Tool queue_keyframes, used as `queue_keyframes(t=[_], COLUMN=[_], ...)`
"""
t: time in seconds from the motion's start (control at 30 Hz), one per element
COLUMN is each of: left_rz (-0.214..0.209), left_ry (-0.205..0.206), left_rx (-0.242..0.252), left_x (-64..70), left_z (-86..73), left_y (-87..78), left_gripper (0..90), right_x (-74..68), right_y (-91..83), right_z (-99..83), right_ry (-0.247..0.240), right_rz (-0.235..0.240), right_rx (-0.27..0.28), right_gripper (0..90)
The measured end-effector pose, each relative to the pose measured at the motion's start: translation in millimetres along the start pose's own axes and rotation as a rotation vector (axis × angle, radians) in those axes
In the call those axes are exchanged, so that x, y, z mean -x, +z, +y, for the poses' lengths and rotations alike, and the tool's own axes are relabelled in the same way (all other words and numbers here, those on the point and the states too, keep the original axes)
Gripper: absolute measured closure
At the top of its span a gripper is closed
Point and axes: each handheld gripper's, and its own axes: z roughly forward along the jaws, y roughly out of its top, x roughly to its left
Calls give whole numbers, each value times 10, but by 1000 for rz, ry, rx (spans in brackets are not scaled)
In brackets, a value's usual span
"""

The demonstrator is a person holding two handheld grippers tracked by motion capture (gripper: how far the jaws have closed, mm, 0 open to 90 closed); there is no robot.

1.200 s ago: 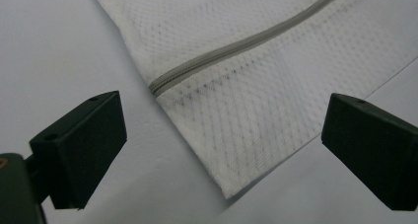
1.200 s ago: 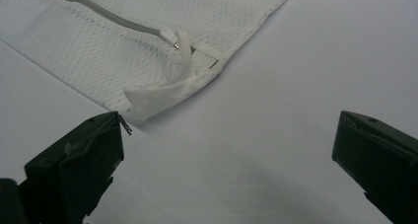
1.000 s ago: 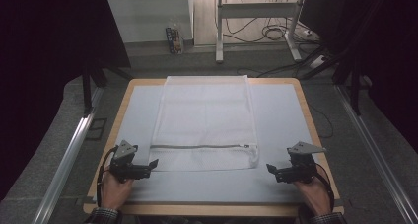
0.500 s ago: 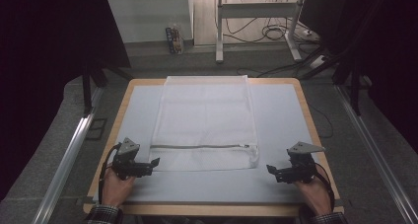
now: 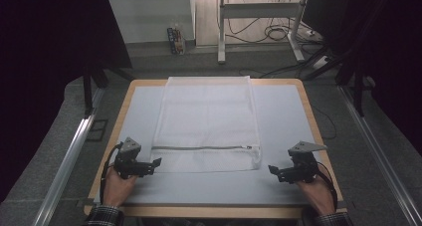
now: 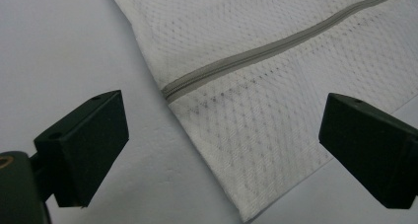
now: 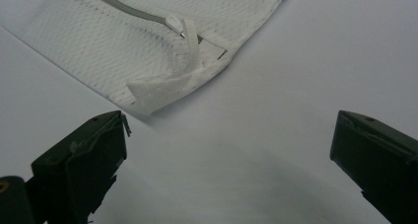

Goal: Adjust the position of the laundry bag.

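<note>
On the table [image 5: 283, 116], a flat white mesh bag [image 5: 206, 116], grey zipper [image 5: 199, 148] shut.

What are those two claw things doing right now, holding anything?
Left gripper: open, holding nothing, jaws either side of the mesh bag corner.
Right gripper: open, holding nothing, just short of the bag's other near corner.

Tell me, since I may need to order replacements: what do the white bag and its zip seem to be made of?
The white bag looks like thin woven mesh, probably synthetic: a fine honeycomb of holes, matte, lying limp and flat on the table. The zip appears to be grey plastic coil on fabric tape, with a small pale puller.
</note>
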Motion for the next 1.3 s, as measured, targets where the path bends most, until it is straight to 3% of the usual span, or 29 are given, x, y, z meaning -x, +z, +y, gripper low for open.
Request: queue_keyframes(t=[0.23, 0.4, 0.5, 0.8, 1.0, 1.1, 1.23, 1.3], left_rz=[-9, -18, -13, -53, -36, -30, -17, -10], left_ry=[10, 25, 28, 32, 29, 20, 23, 25], left_rx=[10, -5, -9, -9, -22, -19, -15, -14], left_x=[-5, 11, 15, -14, -43, -82, -110, -128], left_z=[50, 76, 88, 143, 153, 162, 180, 198], left_y=[39, 92, 111, 140, 185, 193, 204, 222], left_gripper=[48, 51, 49, 45, 62, 86, 115, 136], right_x=[-15, 8, 17, -2, -27, -19, -1, 6], right_y=[36, 55, 71, 123, 145, 167, 200, 223], right_z=[34, 64, 78, 137, 187, 210, 251, 274], right_ry=[-23, -7, -11, -22, -20, -11, -12, -38], right_rz=[-19, -25, -34, -31, -31, -34, -34, -36], right_rx=[18, 36, 31, -8, -14, -16, -25, -42], right_gripper=[0, 0, 0, 0, 0, 26, 124, 187])
